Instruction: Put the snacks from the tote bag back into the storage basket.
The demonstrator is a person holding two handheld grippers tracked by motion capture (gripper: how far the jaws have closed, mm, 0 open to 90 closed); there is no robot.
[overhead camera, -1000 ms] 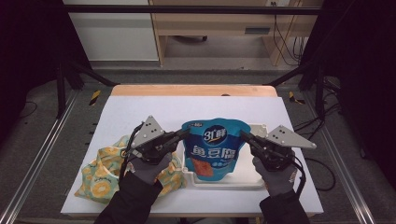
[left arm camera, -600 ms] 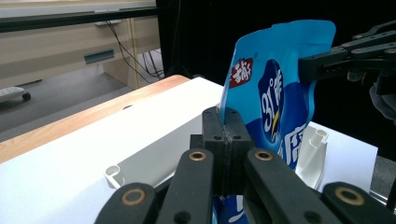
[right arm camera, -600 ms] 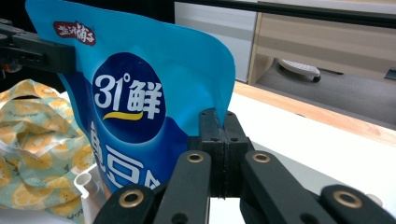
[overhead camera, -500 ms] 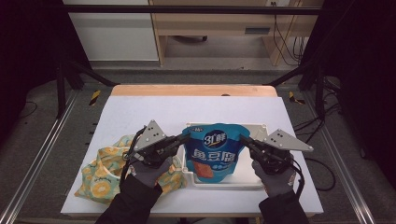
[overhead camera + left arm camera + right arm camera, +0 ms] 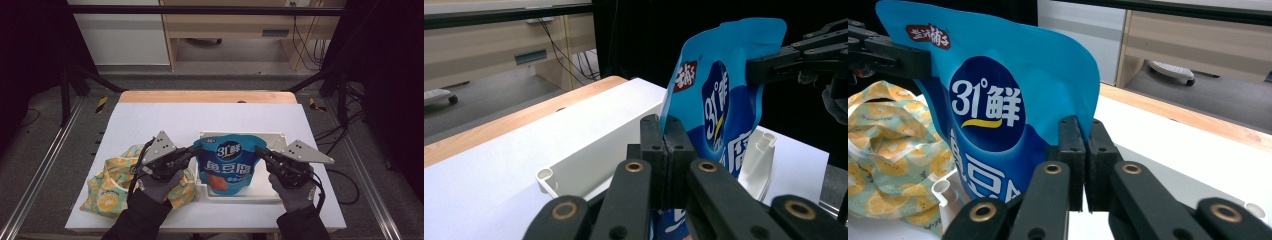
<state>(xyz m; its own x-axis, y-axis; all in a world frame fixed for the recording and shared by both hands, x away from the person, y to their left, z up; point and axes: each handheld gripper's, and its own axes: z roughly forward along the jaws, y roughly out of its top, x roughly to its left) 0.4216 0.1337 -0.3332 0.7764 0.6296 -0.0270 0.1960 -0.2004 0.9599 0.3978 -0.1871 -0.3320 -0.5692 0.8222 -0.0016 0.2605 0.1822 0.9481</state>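
Pouch [image 5: 227, 167] held upright over white tray [image 5: 280, 136], left hand-held gripper [image 5: 196, 149] and right hand-held gripper [image 5: 258, 150] each clamped on an edge; next, lowering it flat seems due.

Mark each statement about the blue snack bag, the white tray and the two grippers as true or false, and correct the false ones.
1. Both grippers pinch the blue bag. True: the left gripper and the right gripper each clamp a top corner.
2. The bag lies flat on the table. False: it is held upright over the white tray.
3. A yellow patterned cloth lies beside the left hand. True.
4. The tray is red. False: it is white.
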